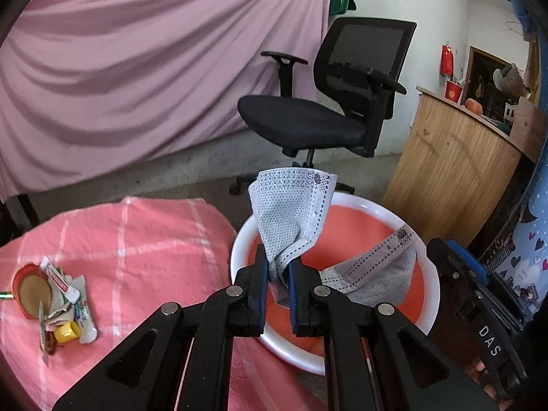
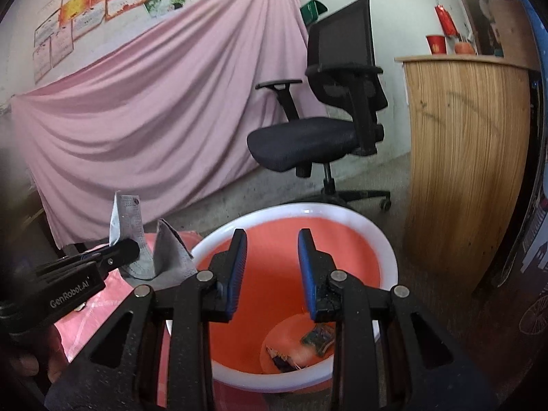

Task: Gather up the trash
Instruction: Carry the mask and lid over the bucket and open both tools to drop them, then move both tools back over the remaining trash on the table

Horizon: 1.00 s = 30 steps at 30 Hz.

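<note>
Left gripper (image 1: pixel 278 267) carries a crumpled grey dotted face mask (image 1: pixel 291 212) over the white-rimmed orange plastic bin (image 1: pixel 239 239).

The mask is pinched low between the blue pads so its loose folds stand up and trail right across the bin mouth at frame centre, probably so a release drops it straight in; the right gripper (image 2: pixel 272 267) hangs over the same bin with jaws spread and nothing between them, perhaps steadying the approach; wrappers lie at the bin bottom, lower centre of the right view; a heap of remaining litter (image 1: pixel 54 304) sits lower left on the pink checked cloth (image 1: pixel 144 239), well apart from the bin; the black mesh office chair (image 1: pixel 328 102) stands beyond, leaving the rim unobstructed.
</note>
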Each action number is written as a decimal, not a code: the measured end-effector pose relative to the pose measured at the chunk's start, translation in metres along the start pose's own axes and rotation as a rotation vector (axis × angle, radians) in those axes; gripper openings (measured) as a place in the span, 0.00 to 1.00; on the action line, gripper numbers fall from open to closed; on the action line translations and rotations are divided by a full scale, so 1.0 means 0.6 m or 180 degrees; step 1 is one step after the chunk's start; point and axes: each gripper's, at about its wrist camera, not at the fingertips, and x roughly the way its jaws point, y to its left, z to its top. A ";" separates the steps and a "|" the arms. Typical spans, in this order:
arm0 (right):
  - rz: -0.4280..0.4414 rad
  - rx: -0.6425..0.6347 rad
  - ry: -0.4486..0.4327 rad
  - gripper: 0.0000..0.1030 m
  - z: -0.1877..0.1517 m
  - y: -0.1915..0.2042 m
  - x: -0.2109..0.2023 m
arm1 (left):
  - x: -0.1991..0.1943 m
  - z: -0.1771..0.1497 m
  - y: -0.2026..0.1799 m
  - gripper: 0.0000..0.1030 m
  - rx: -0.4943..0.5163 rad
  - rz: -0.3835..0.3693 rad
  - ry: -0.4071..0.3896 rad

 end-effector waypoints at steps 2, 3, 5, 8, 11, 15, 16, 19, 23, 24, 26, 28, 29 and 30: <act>-0.0003 0.0023 0.0024 0.49 -0.001 -0.004 0.004 | -0.003 -0.008 0.009 0.15 -0.0023 0.0000 0.0064; -0.0009 0.0035 0.0031 0.49 -0.002 -0.006 0.004 | 0.003 -0.005 0.009 0.18 -0.0046 -0.0009 0.0098; -0.0007 0.0045 0.0027 0.50 -0.004 -0.003 0.000 | -0.001 -0.012 0.020 0.26 -0.0075 -0.0035 0.0106; -0.0017 0.0043 0.0016 0.50 -0.005 -0.005 -0.003 | -0.010 -0.022 0.028 0.27 -0.0080 -0.0023 0.0097; -0.0029 0.0045 -0.0011 0.51 -0.002 -0.005 -0.006 | -0.028 -0.030 0.038 0.37 -0.0137 -0.0046 0.0024; -0.0022 0.0029 -0.0144 0.62 0.002 -0.001 -0.024 | -0.068 -0.037 0.055 0.43 -0.0179 -0.0009 -0.0217; -0.0013 0.0020 -0.0184 0.65 0.004 0.001 -0.031 | -0.077 -0.039 0.060 0.44 -0.0190 0.0007 -0.0266; 0.0004 -0.0016 -0.0317 0.71 0.010 0.012 -0.050 | -0.112 -0.046 0.079 0.53 -0.0256 0.0057 -0.0420; 0.0040 -0.0100 -0.0527 0.84 0.017 0.036 -0.080 | -0.159 -0.055 0.105 0.63 -0.0316 0.0125 -0.0626; 0.0059 -0.0131 -0.0585 0.88 0.018 0.044 -0.089 | -0.174 -0.058 0.114 0.68 -0.0329 0.0172 -0.0680; 0.0091 -0.0188 -0.0711 0.95 0.021 0.060 -0.107 | -0.202 -0.065 0.129 0.89 -0.0356 0.0248 -0.0834; 0.0131 -0.0245 -0.0842 1.00 0.023 0.078 -0.125 | -0.229 -0.074 0.140 0.94 -0.0379 0.0310 -0.1028; 0.0155 -0.0267 -0.0900 1.00 0.023 0.086 -0.133 | -0.244 -0.079 0.147 0.96 -0.0390 0.0340 -0.1119; 0.0178 -0.0285 -0.0956 1.00 0.023 0.094 -0.140 | -0.260 -0.084 0.155 0.96 -0.0403 0.0368 -0.1199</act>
